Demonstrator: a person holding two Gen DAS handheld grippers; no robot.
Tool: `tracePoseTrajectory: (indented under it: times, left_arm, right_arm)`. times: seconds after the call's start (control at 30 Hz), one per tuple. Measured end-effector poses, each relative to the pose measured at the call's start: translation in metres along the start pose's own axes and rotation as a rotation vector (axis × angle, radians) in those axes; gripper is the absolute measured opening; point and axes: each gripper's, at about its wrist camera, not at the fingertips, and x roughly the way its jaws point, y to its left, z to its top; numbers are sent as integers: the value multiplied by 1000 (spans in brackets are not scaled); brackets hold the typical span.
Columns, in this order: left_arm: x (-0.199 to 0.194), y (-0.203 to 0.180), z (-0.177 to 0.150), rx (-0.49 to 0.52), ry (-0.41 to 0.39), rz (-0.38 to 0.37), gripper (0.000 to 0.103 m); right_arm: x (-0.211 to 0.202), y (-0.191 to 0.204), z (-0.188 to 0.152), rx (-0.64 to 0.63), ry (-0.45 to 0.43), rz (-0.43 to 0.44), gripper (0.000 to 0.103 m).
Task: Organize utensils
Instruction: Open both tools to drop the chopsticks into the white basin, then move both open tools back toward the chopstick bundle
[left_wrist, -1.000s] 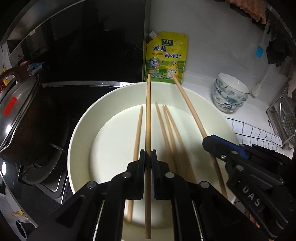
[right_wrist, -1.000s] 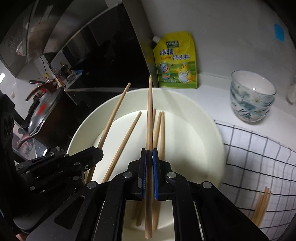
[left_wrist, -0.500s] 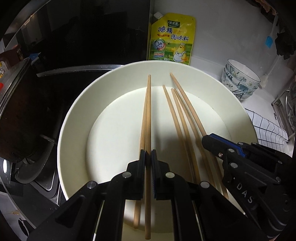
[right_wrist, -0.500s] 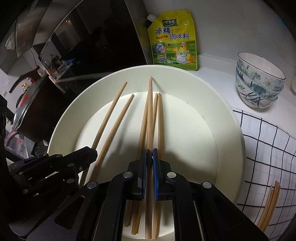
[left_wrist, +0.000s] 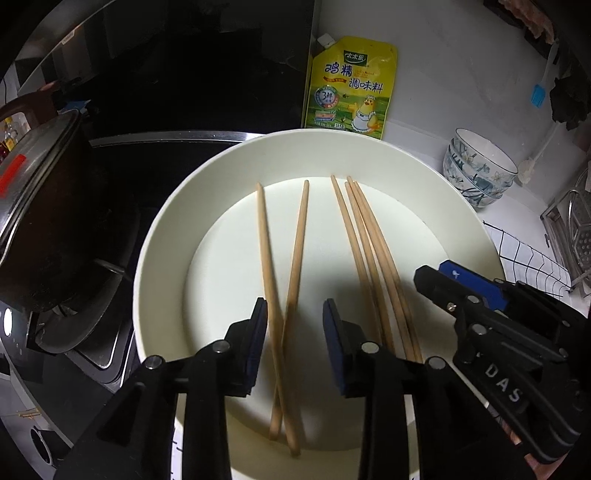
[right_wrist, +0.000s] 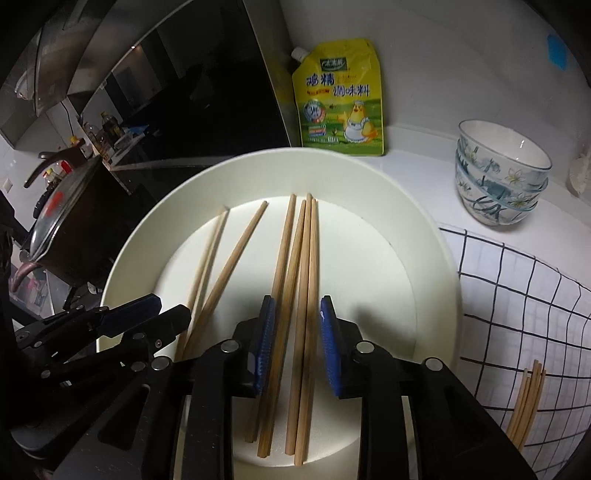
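Both grippers hang over a wide white plate (left_wrist: 159, 243) on the worktop (right_wrist: 417, 147), and each has its jaws released, gripping nothing. Under the left gripper (left_wrist: 294, 314) two chopsticks (left_wrist: 300, 236) lie flat on the plate, crossing each other near the gripper end (the far tips are spread apart). Under the right gripper (right_wrist: 297, 314) a bundle of four chopsticks (right_wrist: 308, 266) lies close together, nearly parallel, with two of them passing between the fingers. That makes six sticks in all on the plate, in two groups set apart.

At the back edge of the worktop a yellow seasoning pouch (right_wrist: 341, 99) leans on the wall just behind the plate. Toward the right back corner stand stacked flowered bowls (right_wrist: 502, 177). On the right a checked cloth (right_wrist: 517, 295) carries a few more chopsticks (right_wrist: 526, 398). A dark pot (left_wrist: 40, 206) with a lid sits on the stove to the left.
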Motion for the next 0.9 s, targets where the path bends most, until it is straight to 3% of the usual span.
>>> tracePoseTrajectory:
  times: [0.7, 0.9]
  left_arm:
    - [-51, -6, -15, -11, -54, 20, 33]
    - [-64, -11, -23, -12, -69, 18, 41]
  right_arm:
    - [-55, -10, -17, 3, -31, -4, 25]
    - [-74, -13, -22, -7, -54, -2, 25]
